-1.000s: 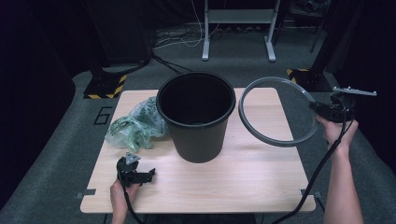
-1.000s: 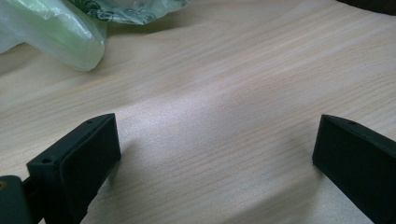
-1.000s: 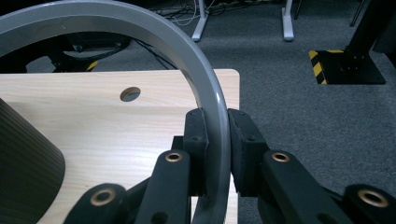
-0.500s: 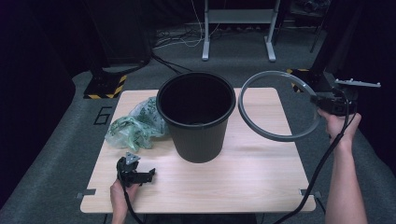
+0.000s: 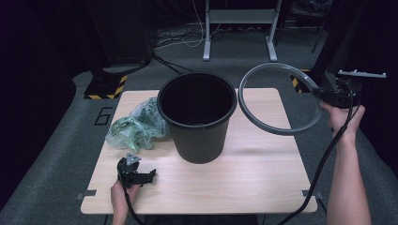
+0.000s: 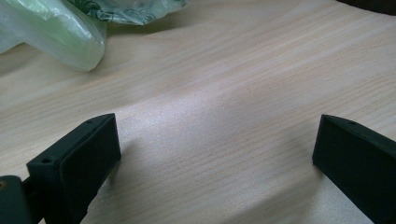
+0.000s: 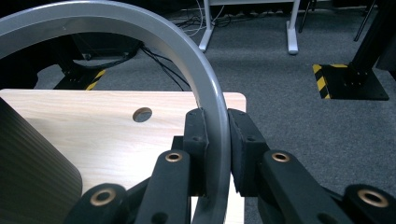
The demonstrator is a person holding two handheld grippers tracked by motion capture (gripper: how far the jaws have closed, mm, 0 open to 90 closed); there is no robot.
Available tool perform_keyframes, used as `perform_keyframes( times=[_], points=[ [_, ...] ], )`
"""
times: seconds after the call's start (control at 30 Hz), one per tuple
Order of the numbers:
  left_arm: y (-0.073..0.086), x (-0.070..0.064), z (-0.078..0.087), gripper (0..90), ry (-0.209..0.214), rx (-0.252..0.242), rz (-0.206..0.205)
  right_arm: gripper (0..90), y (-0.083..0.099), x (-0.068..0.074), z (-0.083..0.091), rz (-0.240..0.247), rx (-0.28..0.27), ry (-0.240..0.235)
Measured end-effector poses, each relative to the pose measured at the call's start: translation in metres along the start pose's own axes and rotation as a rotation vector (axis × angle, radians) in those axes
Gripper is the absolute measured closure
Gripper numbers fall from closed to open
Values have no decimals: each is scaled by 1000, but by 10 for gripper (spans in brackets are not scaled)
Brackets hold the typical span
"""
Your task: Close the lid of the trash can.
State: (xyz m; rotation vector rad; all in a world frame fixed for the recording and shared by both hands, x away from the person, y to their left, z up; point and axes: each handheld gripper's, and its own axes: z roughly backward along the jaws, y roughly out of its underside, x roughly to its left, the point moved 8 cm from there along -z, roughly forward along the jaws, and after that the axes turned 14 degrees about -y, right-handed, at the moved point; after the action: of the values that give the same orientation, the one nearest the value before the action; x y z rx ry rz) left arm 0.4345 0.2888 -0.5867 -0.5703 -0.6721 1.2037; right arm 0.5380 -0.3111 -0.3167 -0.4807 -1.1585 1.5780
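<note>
**Supervisor:** Report the surroundings and any obstructions.

**Operator:** I see a black bin (image 5: 197, 117) upright near the centre of the wooden table (image 5: 263, 173). It stands between my two grippers. A crumpled green plastic bag (image 5: 136, 126) lies on the table to the bin's left, touching or nearly touching its wall; I cannot tell which. Beyond the table there are a grey frame stand (image 5: 237, 28), cables on the floor and yellow-black striped base plates (image 5: 107, 86).

**Supervisor:** State of the left gripper?

**Operator:** The left gripper (image 5: 133, 172) rests low at the front left of the table, jaws spread wide with bare wood between them (nothing held). In the left gripper view the bag (image 6: 60, 32) lies ahead of the jaws, well apart from them.

**Supervisor:** And the right?

**Operator:** The right gripper (image 7: 218, 140) is clamped on the grey ring (image 5: 277, 98), one jaw against each face of the band. I hold it in the air off the table's right side; the ring hangs tilted over the right part of the table, beside the bin and apart from it.

**Supervisor:** Anything hard to make out?

**Operator:** The right gripper view cuts off the ring (image 7: 154, 32) at the left, and the bin's wall (image 7: 32, 163) fills its lower left corner. The bin's interior is too dark to read.
</note>
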Motion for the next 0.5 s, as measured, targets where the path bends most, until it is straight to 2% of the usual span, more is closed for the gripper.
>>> perform_keyframes(
  times=[0.23,0.5],
  points=[
    [0,0,0,7,0,0,1,786,-12,11,-6,12,1,-17],
    [0,0,0,7,0,0,-1,786,-23,30,-18,36,5,-50]
  ],
)
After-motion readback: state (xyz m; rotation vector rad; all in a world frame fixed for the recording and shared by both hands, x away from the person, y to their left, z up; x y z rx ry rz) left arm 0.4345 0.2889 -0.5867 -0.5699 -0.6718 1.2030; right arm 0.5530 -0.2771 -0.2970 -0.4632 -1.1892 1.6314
